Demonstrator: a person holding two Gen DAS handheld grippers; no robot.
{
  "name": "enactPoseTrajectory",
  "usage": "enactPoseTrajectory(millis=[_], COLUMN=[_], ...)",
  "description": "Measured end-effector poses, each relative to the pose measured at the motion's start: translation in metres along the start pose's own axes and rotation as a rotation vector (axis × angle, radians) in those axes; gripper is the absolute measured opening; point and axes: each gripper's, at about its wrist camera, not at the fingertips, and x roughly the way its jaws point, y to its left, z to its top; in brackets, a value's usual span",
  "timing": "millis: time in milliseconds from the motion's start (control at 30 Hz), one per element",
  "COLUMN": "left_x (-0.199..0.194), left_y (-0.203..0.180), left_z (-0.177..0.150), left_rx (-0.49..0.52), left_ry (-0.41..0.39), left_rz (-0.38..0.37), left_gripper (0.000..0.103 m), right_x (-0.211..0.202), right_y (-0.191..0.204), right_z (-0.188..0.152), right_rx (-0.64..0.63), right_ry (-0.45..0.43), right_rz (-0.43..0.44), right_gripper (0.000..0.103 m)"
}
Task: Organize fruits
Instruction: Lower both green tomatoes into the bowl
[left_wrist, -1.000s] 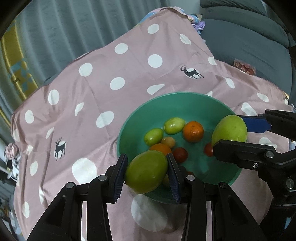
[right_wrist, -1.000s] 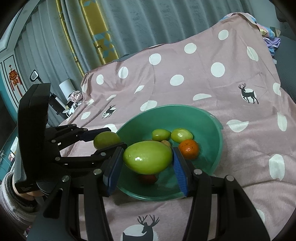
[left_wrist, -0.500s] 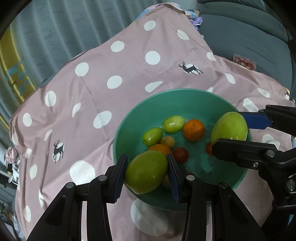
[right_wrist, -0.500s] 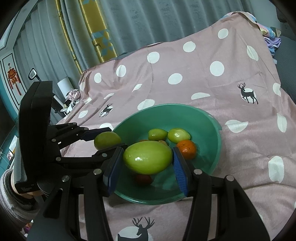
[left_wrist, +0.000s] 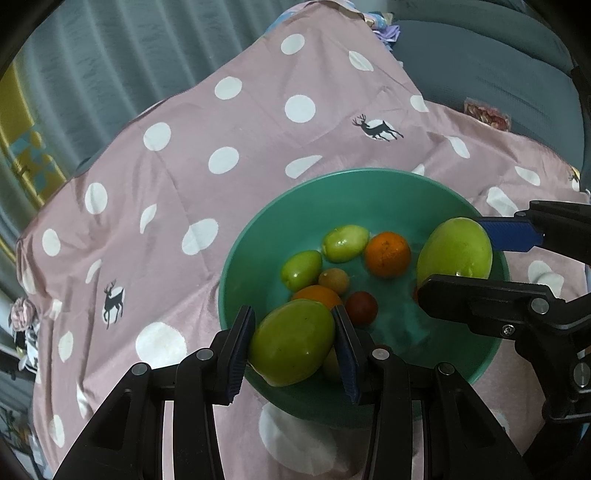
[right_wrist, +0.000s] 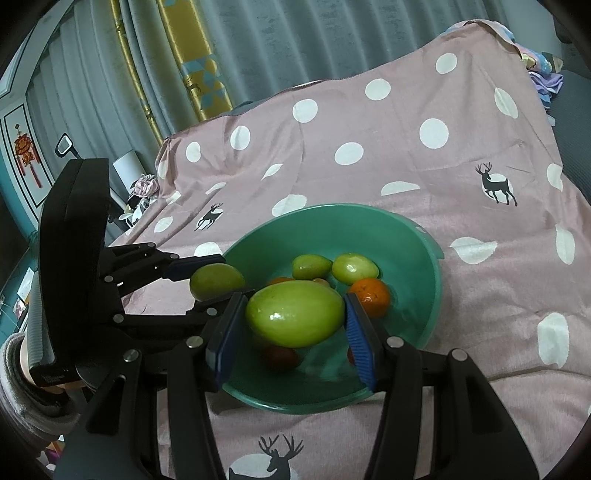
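Left tool (left_wrist: 293, 349): blue pads closed against both sides of a large green fruit (left_wrist: 291, 341), held above the near rim of the teal bowl (left_wrist: 369, 181). Right tool (right_wrist: 293, 325): pads clamped on a second large green fruit (right_wrist: 294, 317), suspended over the bowl's near half; same fruit visible from left wrist view at the bowl's right rim. Neither held fruit touching the bowl.

Inside bowl: two small green fruits (left_wrist: 345, 242) side by side toward the far wall, one orange (left_wrist: 388, 253) just right of them, a second orange (left_wrist: 316, 293) partly hidden behind the left tool's fruit, a small tan fruit (left_wrist: 333, 279) between, a small dark red fruit (left_wrist: 361, 307) near centre.

Bowl resting on pink polka-dot cloth with deer print (left_wrist: 221, 162); what lies beneath the cloth not determinable. Grey curtain (right_wrist: 295, 37) beyond far edge of cloth.
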Motion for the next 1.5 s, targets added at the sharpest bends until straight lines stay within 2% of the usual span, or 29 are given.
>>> enactPoseTrajectory(millis=[1500], left_x=[0.0093], left_y=[-0.0054], left_z=[-0.0008], left_rx=[0.052], left_ry=[0.032], left_rz=[0.023], left_gripper=[0.043], right_x=[0.0059], right_y=[0.0017], right_z=[0.0006], right_rx=[-0.064], right_ry=[0.04], right_rz=[-0.042], right_gripper=[0.053])
